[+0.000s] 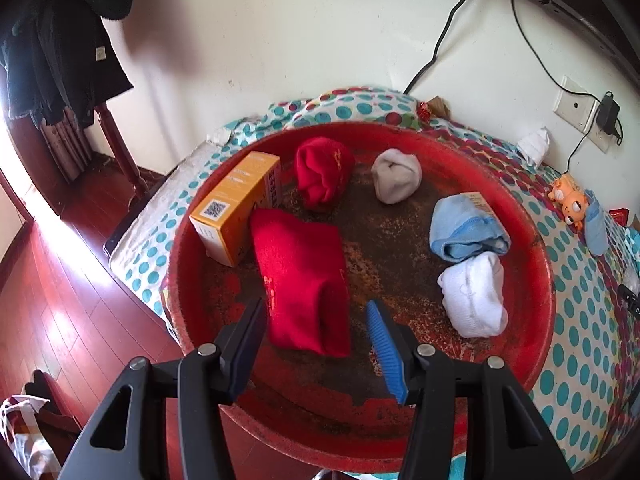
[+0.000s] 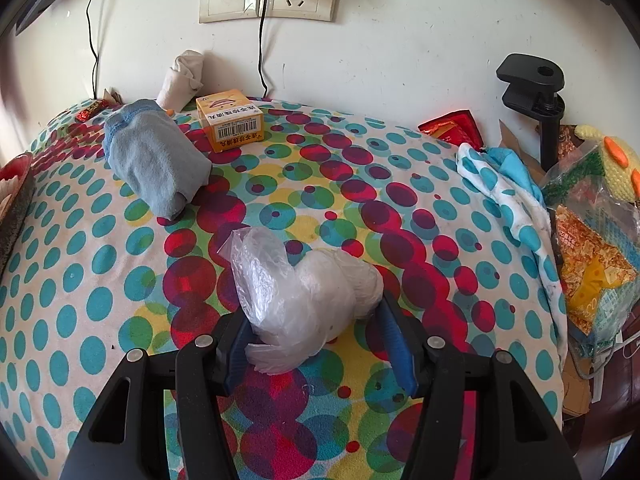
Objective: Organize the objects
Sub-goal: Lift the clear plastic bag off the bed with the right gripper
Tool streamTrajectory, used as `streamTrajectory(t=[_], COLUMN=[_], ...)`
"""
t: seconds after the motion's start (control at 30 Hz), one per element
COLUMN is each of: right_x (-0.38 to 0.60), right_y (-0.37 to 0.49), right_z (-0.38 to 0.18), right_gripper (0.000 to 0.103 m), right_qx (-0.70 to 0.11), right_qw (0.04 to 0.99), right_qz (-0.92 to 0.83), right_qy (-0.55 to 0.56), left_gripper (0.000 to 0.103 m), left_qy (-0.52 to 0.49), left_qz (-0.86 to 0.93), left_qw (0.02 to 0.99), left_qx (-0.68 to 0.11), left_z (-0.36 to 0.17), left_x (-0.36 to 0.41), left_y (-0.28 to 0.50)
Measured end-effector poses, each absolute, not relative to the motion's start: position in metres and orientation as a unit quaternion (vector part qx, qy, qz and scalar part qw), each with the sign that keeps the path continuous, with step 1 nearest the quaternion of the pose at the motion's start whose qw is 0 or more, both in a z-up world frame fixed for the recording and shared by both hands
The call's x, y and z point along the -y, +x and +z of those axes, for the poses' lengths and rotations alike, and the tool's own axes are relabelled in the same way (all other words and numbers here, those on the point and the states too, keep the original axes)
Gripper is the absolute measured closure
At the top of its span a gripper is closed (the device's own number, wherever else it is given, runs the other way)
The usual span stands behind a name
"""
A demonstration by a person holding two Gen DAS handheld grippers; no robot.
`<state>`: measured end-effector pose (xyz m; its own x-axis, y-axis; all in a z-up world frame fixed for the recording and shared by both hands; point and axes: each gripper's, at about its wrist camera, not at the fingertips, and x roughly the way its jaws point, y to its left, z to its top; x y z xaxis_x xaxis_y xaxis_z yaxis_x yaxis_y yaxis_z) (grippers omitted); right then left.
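The left claw (image 1: 316,344) hangs tilted down over the near part of the round red worn metal tray (image 1: 536,240), its jaws wide apart and gripping nothing. Just ahead, between the fingertips, lies the flat folded red cloth (image 1: 300,276); the orange cardboard box (image 1: 236,208) stands beyond it to the left, touching the cloth's far corner. Farther ahead sit a rolled red sock bundle (image 1: 322,176) and a grey sock ball (image 1: 396,176); to the right lie a light blue folded cloth (image 1: 466,228) and a white sock bundle (image 1: 476,296), touching each other. Bare tray floor shows ahead, between the two groups.

The right claw (image 2: 316,340) sits low over the polka-dot bedspread (image 2: 80,280), its jaws closed against a crumpled clear plastic bag bundle (image 2: 304,296). Ahead to the left, well apart, lie a grey-blue folded cloth (image 2: 156,164) and a small orange carton (image 2: 230,124).
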<state>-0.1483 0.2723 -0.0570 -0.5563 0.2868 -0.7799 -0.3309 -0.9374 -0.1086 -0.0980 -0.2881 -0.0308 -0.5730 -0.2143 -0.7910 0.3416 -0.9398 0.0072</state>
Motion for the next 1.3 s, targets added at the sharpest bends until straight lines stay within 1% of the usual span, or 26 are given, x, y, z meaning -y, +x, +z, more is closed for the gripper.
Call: streamTrajectory(t=[0.2, 0.3, 0.37, 0.57, 0.67, 0.73, 0.8, 0.93, 0.97, 1.03, 1.1, 1.13, 1.2, 1.23, 1.3], right_x=[-0.271, -0.271, -0.271, -0.272, -0.277, -0.280, -0.283, -0.295, -0.298, -0.301, -0.304, -0.306, -0.305, -0.306, -0.308], right_y=[-0.149, -0.149, -0.149, -0.149, -0.150, -0.149, -0.148, -0.137, -0.134, -0.129, -0.126, -0.125, -0.123, -0.122, -0.120], right_z=[-0.057, -0.057, -0.057, -0.058, -0.059, -0.059, -0.060, -0.062, -0.062, -0.060, -0.059, -0.059, -0.058, -0.057, -0.055], right_gripper=[0.048, 0.048, 0.048, 0.048, 0.047, 0.043, 0.029, 0.027, 0.030, 0.037, 0.060, 0.064, 0.077, 0.080, 0.080], right_qx=[-0.023, -0.022, -0.022, -0.033, -0.038, -0.040, -0.051, -0.084, -0.091, -0.098, -0.099, -0.099, -0.093, -0.095, -0.093], right_qw=[0.177, 0.177, 0.177, 0.172, 0.173, 0.177, 0.182, 0.177, 0.179, 0.185, 0.192, 0.192, 0.198, 0.194, 0.198], right_qz=[0.882, 0.881, 0.881, 0.882, 0.881, 0.880, 0.878, 0.876, 0.875, 0.877, 0.878, 0.877, 0.876, 0.876, 0.876], right_qy=[-0.437, -0.437, -0.437, -0.438, -0.438, -0.438, -0.440, -0.441, -0.440, -0.432, -0.428, -0.429, -0.430, -0.430, -0.429], left_gripper=[0.049, 0.049, 0.049, 0.049, 0.049, 0.049, 0.049, 0.049, 0.049, 0.049, 0.049, 0.049, 0.049, 0.049, 0.049], left_qy=[0.407, 0.384, 0.377, 0.369, 0.370, 0.370, 0.377, 0.378, 0.376, 0.372, 0.372, 0.372, 0.376, 0.376, 0.374], left_qz=[-0.896, -0.905, -0.911, -0.920, -0.920, -0.920, -0.917, -0.915, -0.915, -0.916, -0.915, -0.915, -0.913, -0.914, -0.915], left_qw=[0.172, 0.179, 0.166, 0.131, 0.122, 0.121, 0.124, 0.126, 0.127, 0.128, 0.130, 0.129, 0.132, 0.132, 0.135], left_qx=[-0.050, -0.025, -0.017, -0.029, -0.036, -0.038, -0.038, -0.058, -0.066, -0.078, -0.085, -0.086, -0.082, -0.080, -0.074], left_z=[-0.021, -0.019, -0.019, -0.025, -0.027, -0.028, -0.032, -0.034, -0.033, -0.032, -0.032, -0.032, -0.034, -0.034, -0.033], left_x=[0.272, 0.256, 0.246, 0.238, 0.239, 0.240, 0.242, 0.251, 0.253, 0.258, 0.259, 0.260, 0.259, 0.259, 0.257], left_y=[-0.094, -0.092, -0.091, -0.089, -0.087, -0.087, -0.090, -0.089, -0.088, -0.087, -0.087, -0.086, -0.087, -0.087, -0.087])
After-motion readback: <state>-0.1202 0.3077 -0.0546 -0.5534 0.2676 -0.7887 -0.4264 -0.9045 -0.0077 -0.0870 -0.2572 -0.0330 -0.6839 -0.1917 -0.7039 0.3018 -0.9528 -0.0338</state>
